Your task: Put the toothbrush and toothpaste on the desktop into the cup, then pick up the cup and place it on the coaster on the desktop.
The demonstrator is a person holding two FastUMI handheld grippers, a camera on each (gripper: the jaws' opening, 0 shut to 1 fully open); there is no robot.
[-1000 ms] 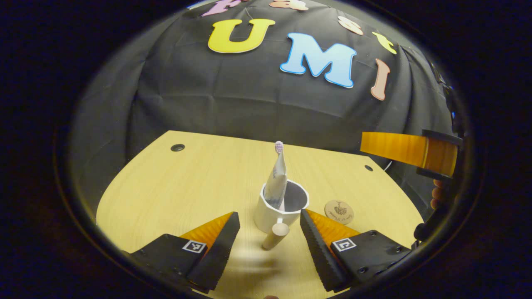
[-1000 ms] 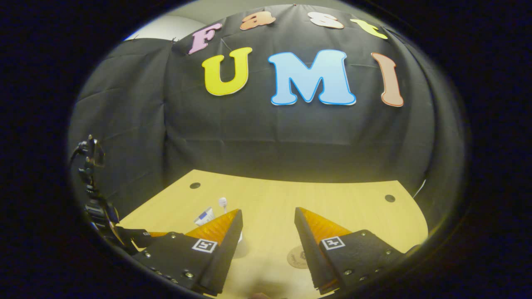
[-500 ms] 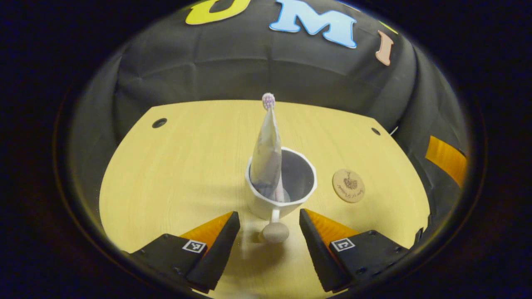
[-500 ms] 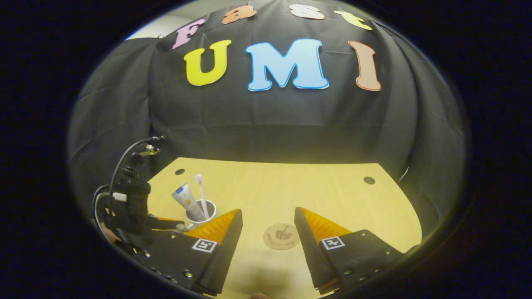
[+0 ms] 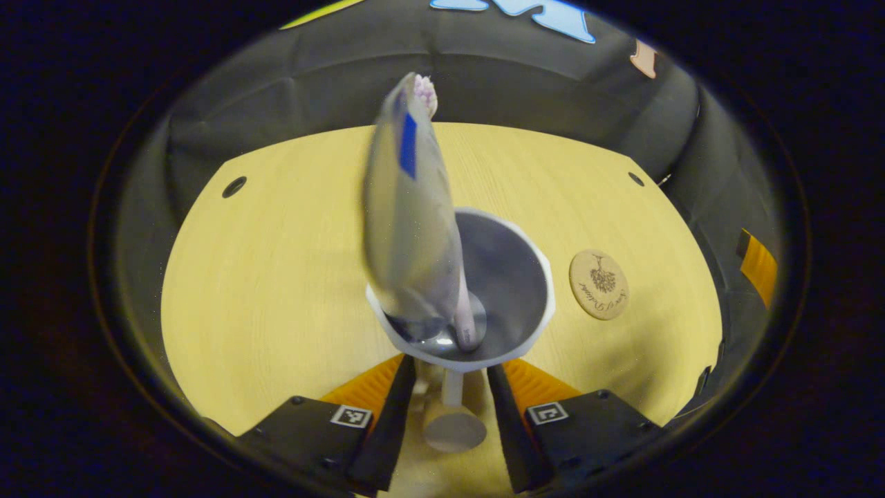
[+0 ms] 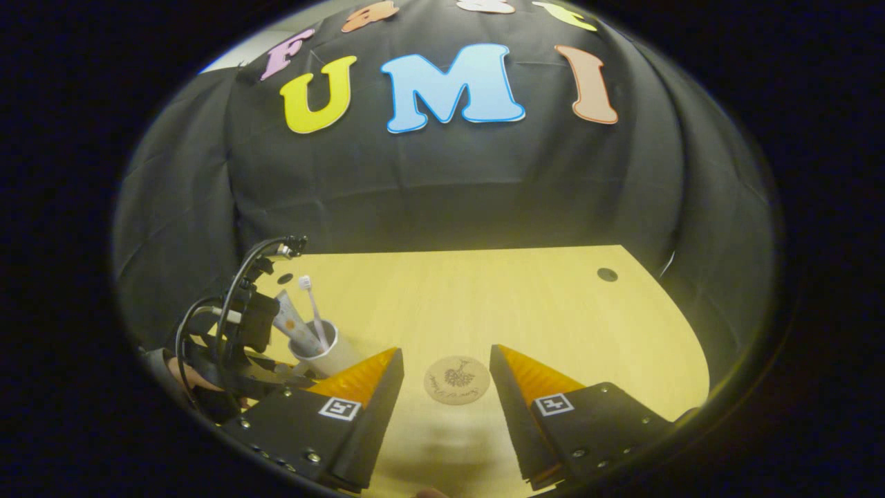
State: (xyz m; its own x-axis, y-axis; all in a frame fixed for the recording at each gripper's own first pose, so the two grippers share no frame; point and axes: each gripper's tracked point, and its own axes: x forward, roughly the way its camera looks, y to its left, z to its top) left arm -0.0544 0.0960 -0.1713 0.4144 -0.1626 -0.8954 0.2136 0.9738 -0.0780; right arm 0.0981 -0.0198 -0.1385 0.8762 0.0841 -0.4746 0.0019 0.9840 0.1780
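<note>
A white cup [image 5: 539, 277] stands close in front of my left gripper [image 5: 451, 373]. Its knob handle [image 5: 453, 429] sits between the two fingers, which press on it from both sides. A toothpaste tube [image 5: 408, 221] and a toothbrush [image 5: 425, 90] stand in the cup, leaning towards the far left. The round wooden coaster [image 5: 599, 283] lies bare on the table to the cup's right. In the right gripper view, my right gripper [image 6: 446, 360] hangs open over the table with the coaster [image 6: 456, 379] just beyond its fingers. The cup [image 6: 325, 349] is off to its left.
The light wooden table [image 5: 276, 277] has a cable hole at the far left [image 5: 234, 187] and another at the far right [image 5: 634, 178]. Black cloth walls close the back and sides. A finger of the right gripper [image 5: 757, 266] shows at the right edge.
My left gripper moved forward to the cup and its fingers closed on the handle. The right gripper drifted slightly and stayed open over the coaster.
</note>
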